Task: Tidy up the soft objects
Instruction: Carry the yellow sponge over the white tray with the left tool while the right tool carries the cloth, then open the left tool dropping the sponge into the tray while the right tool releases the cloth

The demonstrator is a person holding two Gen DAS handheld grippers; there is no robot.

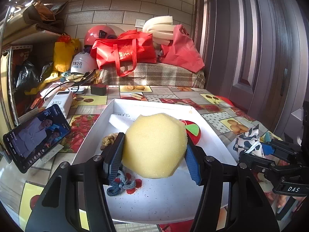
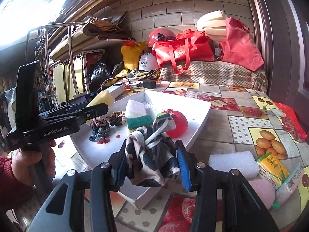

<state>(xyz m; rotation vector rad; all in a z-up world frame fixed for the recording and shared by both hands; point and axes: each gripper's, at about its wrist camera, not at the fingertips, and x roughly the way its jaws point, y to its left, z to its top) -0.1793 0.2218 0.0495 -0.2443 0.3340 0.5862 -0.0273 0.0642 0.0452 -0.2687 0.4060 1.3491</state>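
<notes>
The sponge (image 1: 154, 147) is hanging over the tray (image 1: 100, 119), squeezed in the left claw (image 1: 154, 160); the pouch (image 2: 152, 160) is bunching in the right claw (image 2: 150, 164) at the rim, so either may be slipping or spilling onto the counter (image 2: 241, 104)

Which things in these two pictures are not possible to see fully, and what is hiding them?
- Red ball: left wrist view, mostly behind the yellow sponge.
- Green scrub sponge: right wrist view, lower part behind the spotted cloth.
- Pink soft item: right wrist view, partly behind the right tongs.
- Phone text: too small.
</notes>
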